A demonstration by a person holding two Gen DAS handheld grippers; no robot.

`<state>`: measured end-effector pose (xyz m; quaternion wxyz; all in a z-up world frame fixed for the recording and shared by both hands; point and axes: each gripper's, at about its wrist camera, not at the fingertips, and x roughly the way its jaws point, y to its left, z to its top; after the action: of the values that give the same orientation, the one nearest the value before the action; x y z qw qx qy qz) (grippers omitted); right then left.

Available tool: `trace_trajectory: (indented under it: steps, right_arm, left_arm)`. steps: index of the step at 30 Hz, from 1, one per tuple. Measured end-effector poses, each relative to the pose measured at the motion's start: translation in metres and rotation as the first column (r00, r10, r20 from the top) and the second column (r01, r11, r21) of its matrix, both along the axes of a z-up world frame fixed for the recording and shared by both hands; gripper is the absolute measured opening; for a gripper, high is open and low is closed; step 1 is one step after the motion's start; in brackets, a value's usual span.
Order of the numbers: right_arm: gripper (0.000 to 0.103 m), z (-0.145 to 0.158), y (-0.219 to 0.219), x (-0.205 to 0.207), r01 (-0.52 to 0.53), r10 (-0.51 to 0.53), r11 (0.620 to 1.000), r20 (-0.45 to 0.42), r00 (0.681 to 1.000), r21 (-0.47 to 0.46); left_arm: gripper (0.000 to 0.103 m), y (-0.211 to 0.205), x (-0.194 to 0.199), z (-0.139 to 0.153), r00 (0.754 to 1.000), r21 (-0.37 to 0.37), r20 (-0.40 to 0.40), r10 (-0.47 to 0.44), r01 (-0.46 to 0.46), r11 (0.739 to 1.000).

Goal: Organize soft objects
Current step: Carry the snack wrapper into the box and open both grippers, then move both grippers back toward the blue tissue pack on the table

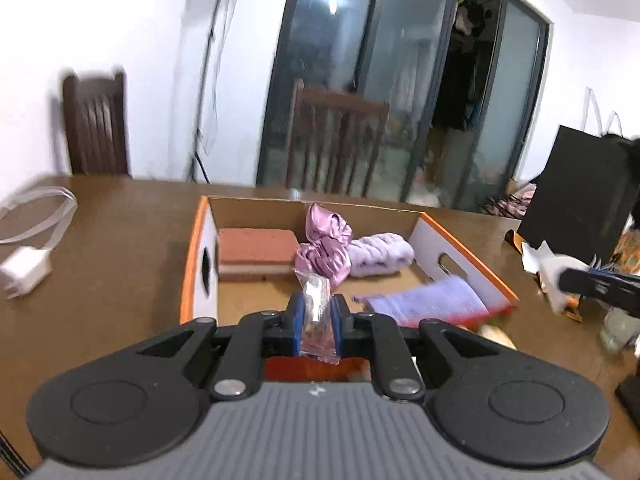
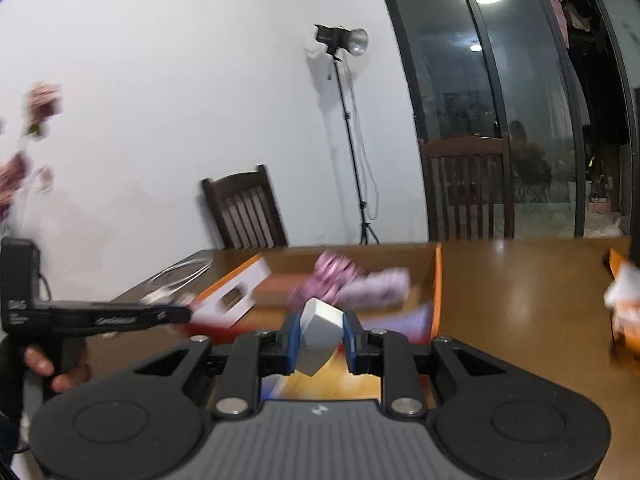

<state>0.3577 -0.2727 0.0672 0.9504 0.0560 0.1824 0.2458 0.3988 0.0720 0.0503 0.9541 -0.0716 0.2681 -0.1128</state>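
Note:
An open cardboard box (image 1: pixel 202 240) with orange rims sits on the brown table. Inside lie a pink sponge block (image 1: pixel 256 252), a crumpled pink satin cloth (image 1: pixel 324 248), a rolled lilac towel (image 1: pixel 380 254) and a flat lilac cloth (image 1: pixel 432 302). My left gripper (image 1: pixel 317 316) is shut on a clear plastic packet (image 1: pixel 316 320), held over the box's near edge. My right gripper (image 2: pixel 320 334) is shut on a white soft block (image 2: pixel 320 334), also near the box (image 2: pixel 438 280). The right gripper shows at the right of the left wrist view (image 1: pixel 592 284).
A white charger and cable (image 1: pixel 28 264) lie on the table at left. A black bag (image 1: pixel 580 196) and crumpled wrappers (image 1: pixel 552 276) sit at right. Two wooden chairs (image 1: pixel 336 140) stand behind the table, with a light stand (image 2: pixel 344 120) by the wall.

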Motion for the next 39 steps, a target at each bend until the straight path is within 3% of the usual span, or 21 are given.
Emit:
trace_trajectory:
  steps: [2, 6, 10, 11, 12, 14, 20, 24, 27, 32, 34, 39]
  right_arm:
    - [0.022, 0.004, 0.008, 0.056, 0.037, -0.038, 0.999, -0.024, 0.999, -0.034]
    - [0.022, -0.01, 0.033, 0.158, 0.128, -0.144, 0.981, -0.102, 0.984, -0.149]
    - [0.029, -0.023, 0.056, 0.232, 0.149, -0.201, 0.949, -0.168, 0.965, -0.276]
    - [0.033, -0.026, 0.061, 0.242, 0.152, -0.212, 0.939, -0.172, 0.962, -0.308]
    - [0.043, -0.028, 0.065, 0.249, 0.154, -0.22, 0.93, -0.168, 0.961, -0.334]
    - [0.049, -0.03, 0.075, 0.253, 0.136, -0.205, 0.917, -0.151, 0.967, -0.374]
    - [0.049, -0.012, 0.071, 0.232, 0.135, -0.189, 0.932, -0.132, 0.973, -0.337]
    - [0.05, 0.012, 0.058, 0.182, 0.131, -0.166, 0.934, -0.082, 0.983, -0.332]
    - [0.056, 0.032, 0.046, 0.14, 0.143, -0.162, 0.933, -0.032, 0.986, -0.331]
    - [0.059, 0.059, 0.029, 0.047, 0.131, -0.125, 0.96, 0.037, 0.991, -0.247]
    - [0.065, 0.062, 0.026, 0.01, 0.117, -0.106, 0.969, 0.064, 0.992, -0.216]
    - [0.067, 0.049, 0.017, -0.078, 0.096, -0.08, 0.984, 0.111, 0.991, -0.152]
  left_arm:
    - [0.015, 0.012, 0.043, -0.005, 0.998, -0.002, -0.06, 0.017, -0.017, 1.0]
    - [0.015, 0.013, 0.103, -0.025, 0.992, 0.133, -0.116, 0.051, -0.036, 0.991]
    - [0.019, 0.021, 0.127, -0.034, 0.99, 0.186, -0.114, 0.08, -0.058, 0.981]
    - [0.029, 0.022, 0.127, -0.032, 0.992, 0.184, -0.102, 0.076, -0.056, 0.981]
    - [0.043, 0.023, 0.125, -0.03, 0.994, 0.184, -0.086, 0.069, -0.052, 0.982]
    - [0.049, 0.023, 0.118, -0.026, 0.997, 0.188, -0.052, 0.059, -0.049, 0.981]
    - [0.049, 0.026, 0.092, 0.0, 0.996, 0.176, -0.028, 0.086, -0.08, 0.981]
    - [0.058, 0.026, 0.053, 0.03, 0.997, 0.172, 0.032, 0.072, -0.077, 0.982]
    - [0.068, 0.015, 0.014, 0.05, 0.996, 0.183, 0.076, 0.053, -0.066, 0.981]
    - [0.077, -0.005, -0.063, 0.065, 0.987, 0.152, 0.158, 0.012, -0.036, 0.988]
    - [0.078, -0.011, -0.093, 0.067, 0.982, 0.134, 0.188, 0.005, -0.03, 0.991]
    - [0.087, -0.023, -0.18, 0.053, 0.956, 0.135, 0.288, 0.054, -0.096, 0.986]
